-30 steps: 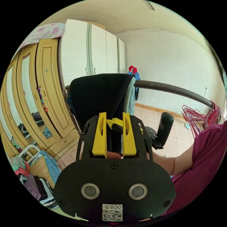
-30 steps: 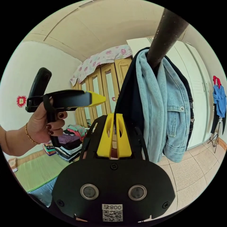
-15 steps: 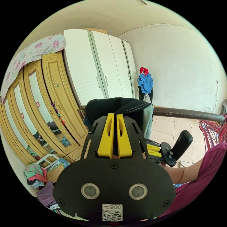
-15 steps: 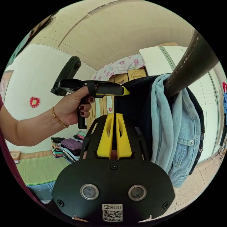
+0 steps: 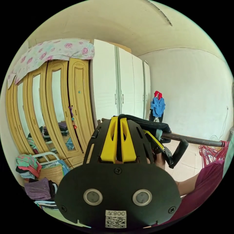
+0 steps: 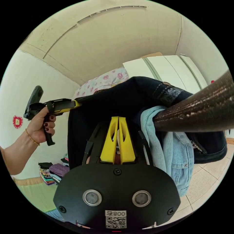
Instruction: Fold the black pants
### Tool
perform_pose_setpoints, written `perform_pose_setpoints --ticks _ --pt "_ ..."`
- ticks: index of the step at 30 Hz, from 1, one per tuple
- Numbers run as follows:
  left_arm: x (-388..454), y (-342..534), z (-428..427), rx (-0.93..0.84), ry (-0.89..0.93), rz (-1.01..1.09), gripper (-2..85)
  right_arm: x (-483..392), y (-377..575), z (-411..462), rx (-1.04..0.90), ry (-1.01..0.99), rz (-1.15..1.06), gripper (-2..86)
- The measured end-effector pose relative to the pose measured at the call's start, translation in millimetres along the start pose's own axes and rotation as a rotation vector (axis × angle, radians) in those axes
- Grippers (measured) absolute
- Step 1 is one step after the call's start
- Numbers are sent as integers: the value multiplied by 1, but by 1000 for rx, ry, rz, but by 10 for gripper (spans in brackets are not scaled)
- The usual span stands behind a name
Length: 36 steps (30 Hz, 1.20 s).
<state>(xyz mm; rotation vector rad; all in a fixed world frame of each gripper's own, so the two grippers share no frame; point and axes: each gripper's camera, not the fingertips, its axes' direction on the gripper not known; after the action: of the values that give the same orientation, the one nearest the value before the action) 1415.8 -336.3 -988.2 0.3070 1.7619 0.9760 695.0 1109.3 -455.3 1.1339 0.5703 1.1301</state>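
- Wardrobes: a white wardrobe [image 5: 117,80] stands beside a yellow wardrobe [image 5: 61,102] with a floral cloth [image 5: 56,50] on top.
- Rail: a dark brown rail [image 6: 195,113] crosses the room; it carries the garments.
- Black pants [image 6: 107,107]: draped over the rail at its end, raised at the top edge in the right gripper view. In the left gripper view the waistband [image 5: 143,123] runs from one hand-held gripper to the other.
- Denim jacket [image 6: 170,151]: light blue, hanging on the rail just beside the pants, partly under them.
- Left hand-held gripper [image 5: 118,119]: yellow jaws closed together, black fabric between them. In the right gripper view it [image 6: 76,104] meets the upper edge of the pants, gripped by the person's hand [image 6: 41,124].
- Right hand-held gripper [image 6: 118,119]: jaws nearly together, set against the black fabric; whether both jaws press cloth cannot be told.
- Folded clothes [image 6: 54,170]: stacked on the floor by the wall.
- Red hangers [image 5: 212,152]: bunched on the rail.
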Motion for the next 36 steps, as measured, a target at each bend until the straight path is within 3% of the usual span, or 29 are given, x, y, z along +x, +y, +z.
perform_pose_setpoints --ticks 11,20,29,36 --pt "-42 53 -184 196 27 -112 8 -31 77 -61 27 36 35 -1" --pt "-69 168 -361 213 -57 -217 6 -54 153 -141 89 -194 295 -1" --pt "-84 319 -541 262 -73 -452 9 -141 215 -186 -33 -431 312 1" --pt "-70 448 -677 199 -117 -622 11 -268 282 -172 -183 -548 330 -3"
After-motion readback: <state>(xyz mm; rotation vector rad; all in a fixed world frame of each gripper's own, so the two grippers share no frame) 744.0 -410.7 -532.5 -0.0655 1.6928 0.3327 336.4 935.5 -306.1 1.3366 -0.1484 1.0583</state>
